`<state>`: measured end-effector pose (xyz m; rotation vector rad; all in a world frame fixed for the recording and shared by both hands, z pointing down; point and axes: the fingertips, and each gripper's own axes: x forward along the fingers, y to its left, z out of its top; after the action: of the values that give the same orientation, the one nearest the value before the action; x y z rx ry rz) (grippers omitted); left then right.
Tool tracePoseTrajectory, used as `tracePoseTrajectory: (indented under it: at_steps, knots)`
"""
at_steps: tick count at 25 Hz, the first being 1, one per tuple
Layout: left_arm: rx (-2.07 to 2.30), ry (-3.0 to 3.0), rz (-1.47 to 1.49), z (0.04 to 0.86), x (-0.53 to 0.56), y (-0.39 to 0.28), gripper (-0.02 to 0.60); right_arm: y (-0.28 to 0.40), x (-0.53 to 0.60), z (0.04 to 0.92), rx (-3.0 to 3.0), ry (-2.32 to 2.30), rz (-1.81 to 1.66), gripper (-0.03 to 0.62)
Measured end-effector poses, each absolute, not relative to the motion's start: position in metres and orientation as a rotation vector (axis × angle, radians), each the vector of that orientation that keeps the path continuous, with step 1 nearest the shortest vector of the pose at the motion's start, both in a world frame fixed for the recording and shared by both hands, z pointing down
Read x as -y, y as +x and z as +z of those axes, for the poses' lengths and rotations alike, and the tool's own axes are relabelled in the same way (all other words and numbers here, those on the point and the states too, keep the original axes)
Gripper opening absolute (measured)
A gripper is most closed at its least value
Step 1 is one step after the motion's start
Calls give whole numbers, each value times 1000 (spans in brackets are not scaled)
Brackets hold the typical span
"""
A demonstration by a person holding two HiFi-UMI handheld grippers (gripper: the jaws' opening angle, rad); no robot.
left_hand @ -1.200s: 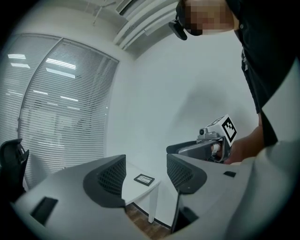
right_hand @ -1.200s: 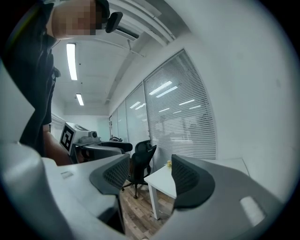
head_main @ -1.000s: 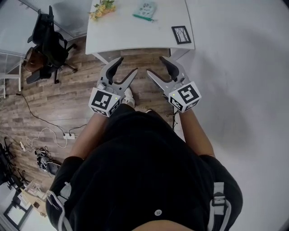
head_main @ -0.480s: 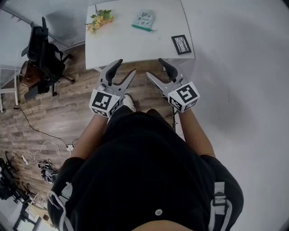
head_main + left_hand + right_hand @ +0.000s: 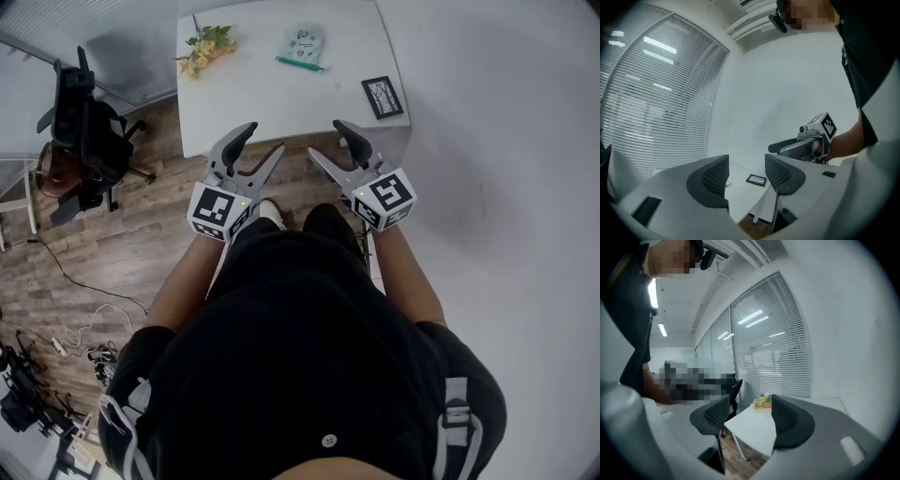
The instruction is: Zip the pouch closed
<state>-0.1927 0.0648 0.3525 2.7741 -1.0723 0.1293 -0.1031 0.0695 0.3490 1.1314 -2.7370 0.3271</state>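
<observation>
Room: office, wood floor (image 5: 141,225), plain white wall (image 5: 506,187) on the right, blinds (image 5: 778,333) on the window side. White table (image 5: 272,103) stands ahead of the person, who is short of its near edge. Black chair (image 5: 80,141) sits off the table's left end.

Left gripper (image 5: 262,141): held out in front of the body, over the floor just short of the table. Jaws stand wide apart, having just closed a little. Its own view shows nothing between them.
Right gripper (image 5: 328,141): just beside the left one. Jaws apart and empty. Its view looks past them to a table corner.

Pouch (image 5: 302,42): pale teal, printed, lying flat at the far side of the table, well apart from both grippers. A darker teal strip runs along its near edge and is likely the zip. Cannot tell how far open it is.
Frame (image 5: 382,97): at the table's right edge, nearer than the pouch. Flowers (image 5: 208,47): far left corner.

Step (judged): approach only. Nothing is touched and zipping has not begun.
Next move calls for:
- a reach across the table to the pouch
- one gripper pinning the fabric by the zip's end
- the other pinching the pull and drawing it along the strip

The pull is too small to see from here, so its end must be found first. An unpinned pouch may slide on the smooth top
</observation>
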Motion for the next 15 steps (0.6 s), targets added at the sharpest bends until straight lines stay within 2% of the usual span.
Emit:
tracePoseTrajectory:
  at_steps: [15]
  knots:
    - [1135, 2731, 178, 372, 1, -179, 241, -86, 9, 371, 2747, 1087, 326, 288]
